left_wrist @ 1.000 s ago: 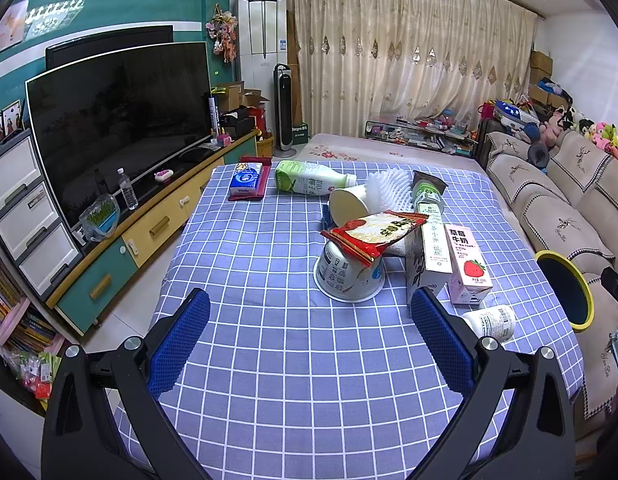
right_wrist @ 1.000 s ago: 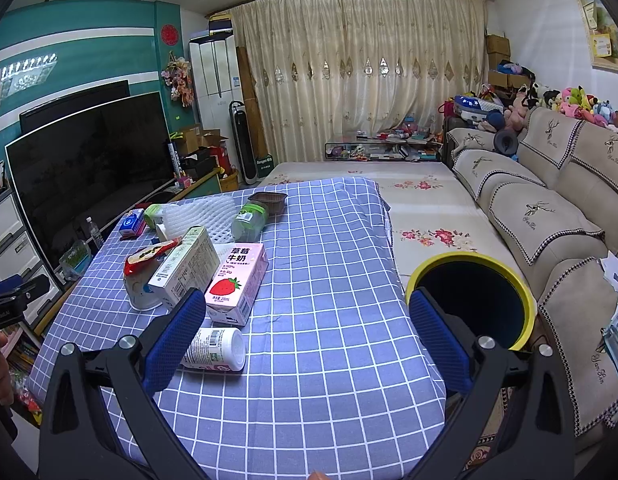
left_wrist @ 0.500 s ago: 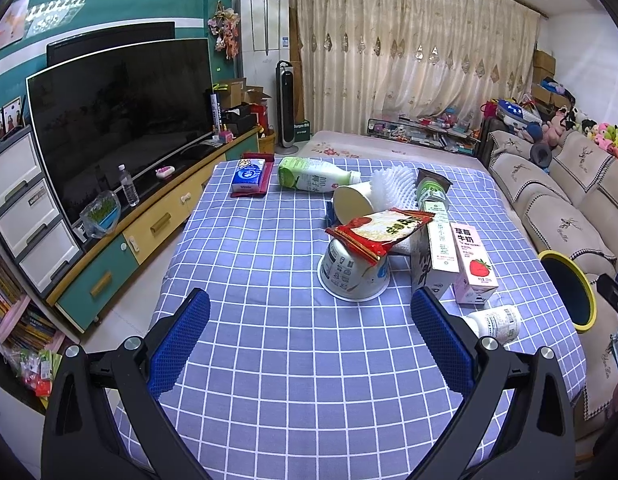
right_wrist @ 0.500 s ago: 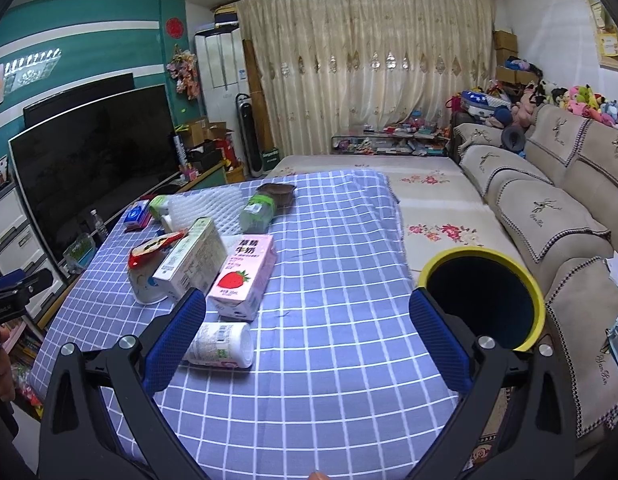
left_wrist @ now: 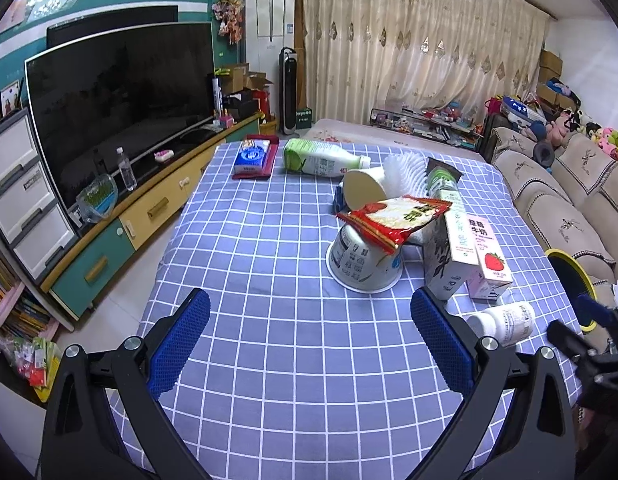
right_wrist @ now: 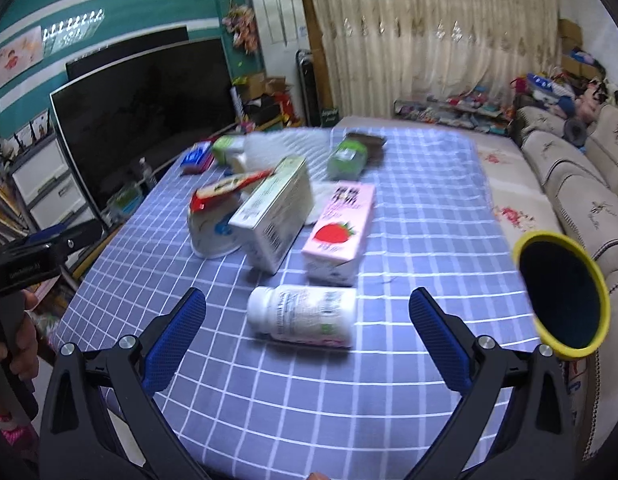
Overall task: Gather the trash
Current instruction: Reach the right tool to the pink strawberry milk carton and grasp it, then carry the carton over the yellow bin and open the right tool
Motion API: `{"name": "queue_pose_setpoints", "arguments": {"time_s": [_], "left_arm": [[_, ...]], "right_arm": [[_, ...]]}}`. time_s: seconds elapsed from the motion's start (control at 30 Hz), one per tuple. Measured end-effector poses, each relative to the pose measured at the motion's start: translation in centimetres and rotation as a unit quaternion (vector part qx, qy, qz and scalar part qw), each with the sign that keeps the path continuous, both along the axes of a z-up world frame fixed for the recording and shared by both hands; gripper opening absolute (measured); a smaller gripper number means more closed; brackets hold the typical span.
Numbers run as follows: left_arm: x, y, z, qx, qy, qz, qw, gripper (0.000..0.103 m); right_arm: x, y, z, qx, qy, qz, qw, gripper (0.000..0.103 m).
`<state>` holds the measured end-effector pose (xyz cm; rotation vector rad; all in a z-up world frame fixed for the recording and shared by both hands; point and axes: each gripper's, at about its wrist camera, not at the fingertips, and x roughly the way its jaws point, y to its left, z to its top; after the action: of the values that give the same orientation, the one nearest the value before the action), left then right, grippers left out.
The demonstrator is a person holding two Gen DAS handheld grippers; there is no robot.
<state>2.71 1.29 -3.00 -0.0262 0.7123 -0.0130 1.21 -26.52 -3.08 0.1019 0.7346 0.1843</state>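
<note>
1. Table covered by a blue-and-white checked cloth (left_wrist: 269, 360), scattered with trash, in a living room with a large dark television (left_wrist: 117, 100) to the left and a beige sofa (left_wrist: 557, 200) to the right.
2. Left gripper (left_wrist: 309, 344) low over the near part of the cloth, blue-padded jaws wide apart, nothing between them.
3. Right gripper (right_wrist: 307, 340) likewise with jaws spread and empty, pointed at a small white bottle (right_wrist: 301, 314) lying on its side, cap to the left, just beyond the fingertips and between them in the right wrist view.
4. Behind that bottle, a pink strawberry milk carton (right_wrist: 339, 226) lying flat, touching a white-and-green box (right_wrist: 275, 212) on its left.
5. Left of the box, an upturned white paper bowl (left_wrist: 363, 258) with a red snack wrapper (left_wrist: 393, 216) resting on top.
6. Further back: a tipped paper cup (left_wrist: 363, 194), white foam netting (left_wrist: 403, 172), a green jar (right_wrist: 347, 156), a green-and-white milk bottle (left_wrist: 321, 160) on its side, and a blue packet (left_wrist: 253, 154) on a red tray near the far left corner.
7. Yellow-rimmed bin (right_wrist: 561, 294) with a dark inside, just off the right table edge, beside the sofa.
8. Person's hand (right_wrist: 19, 344) on the left gripper's handle, at the left edge of the right wrist view, which is somewhat blurred.
</note>
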Motion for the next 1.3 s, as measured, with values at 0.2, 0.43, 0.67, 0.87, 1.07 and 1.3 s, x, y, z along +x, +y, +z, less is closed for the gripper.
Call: {"name": "queue_pose_setpoints", "arguments": {"time_s": [0.2, 0.43, 0.67, 0.87, 1.07, 1.3], "left_arm": [[1.2, 1.1, -1.1, -0.009, 0.013, 0.005, 0.9999, 0.099], [2.0, 2.0, -1.6, -0.013, 0.013, 0.005, 0.9998, 0.099], [3.1, 2.3, -2.2, -0.017, 0.020, -0.001, 0.9997, 0.099], [3.7, 2.4, -2.4, -0.016, 0.022, -0.001, 0.9996, 0.099], [4.5, 1.6, -2.8, -0.013, 0.030, -0.008, 0.9994, 0.099], [4.5, 0.5, -2.9, -0.008, 0.030, -0.017, 0.9994, 0.099]], "right_arm": [[2.6, 1.9, -2.6, -0.015, 0.039, 0.000, 0.999, 0.097], [5.6, 1.0, -2.3, -0.030, 0.029, -0.043, 0.998, 0.097], [10.3, -0.7, -4.1, -0.017, 0.079, -0.059, 0.995, 0.089], [12.2, -1.0, -5.4, -0.009, 0.104, -0.068, 0.992, 0.074], [12.7, -1.1, -6.4, 0.000, 0.128, -0.061, 0.990, 0.054], [11.6, -2.2, -4.8, 0.010, 0.096, -0.064, 0.993, 0.050]]}}
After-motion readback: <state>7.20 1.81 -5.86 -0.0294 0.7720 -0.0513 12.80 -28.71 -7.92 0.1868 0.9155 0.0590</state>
